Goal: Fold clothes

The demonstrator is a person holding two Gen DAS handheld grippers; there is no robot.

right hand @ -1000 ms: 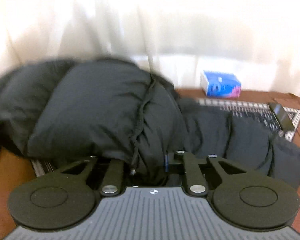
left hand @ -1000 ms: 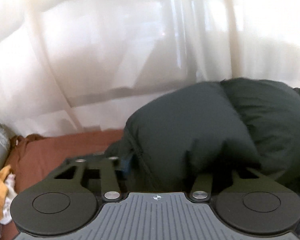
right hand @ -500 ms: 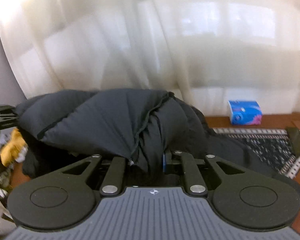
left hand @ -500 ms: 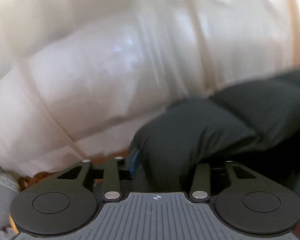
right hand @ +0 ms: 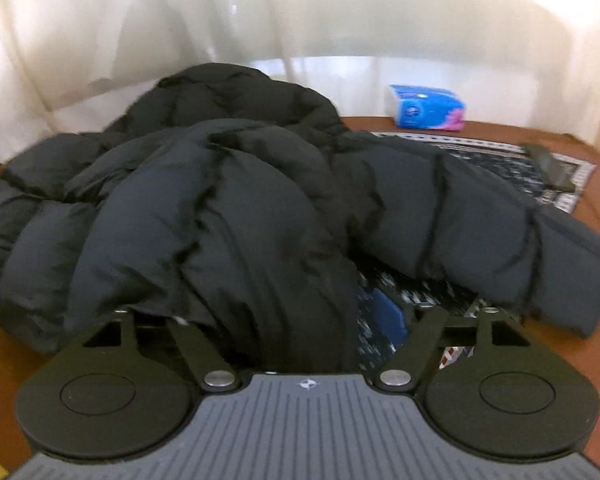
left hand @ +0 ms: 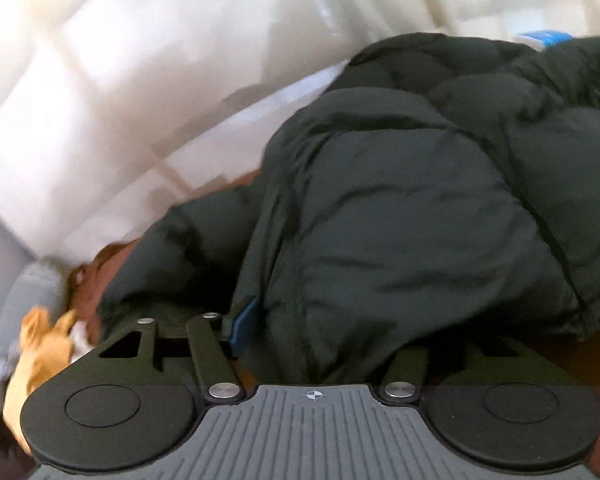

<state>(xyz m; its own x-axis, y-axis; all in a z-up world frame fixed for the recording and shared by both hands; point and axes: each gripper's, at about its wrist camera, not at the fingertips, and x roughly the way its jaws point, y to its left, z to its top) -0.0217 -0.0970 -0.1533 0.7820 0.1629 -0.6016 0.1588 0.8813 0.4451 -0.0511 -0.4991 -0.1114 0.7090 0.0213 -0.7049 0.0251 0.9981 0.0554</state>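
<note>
A black puffer jacket (right hand: 260,208) lies bunched on the brown table, one sleeve (right hand: 480,216) stretched to the right over a patterned mat. In the left wrist view the jacket (left hand: 400,208) fills the middle and right. My left gripper (left hand: 320,332) is shut on a fold of the jacket; its blue pad shows at the fabric's left edge. My right gripper (right hand: 300,320) stands open, its jaws wide apart; jacket fabric lies over the left jaw and between them, and the blue right pad (right hand: 388,316) is bare.
A blue tissue pack (right hand: 426,108) stands at the back right by the white curtain (right hand: 300,12). A dark phone-like object (right hand: 552,164) lies on the patterned mat (right hand: 500,152). Orange and grey clothes (left hand: 40,344) lie at the left.
The jacket, lifted half a second ago, has come down onto the table. My right gripper has opened and let go of it. Both views tilted downward.
</note>
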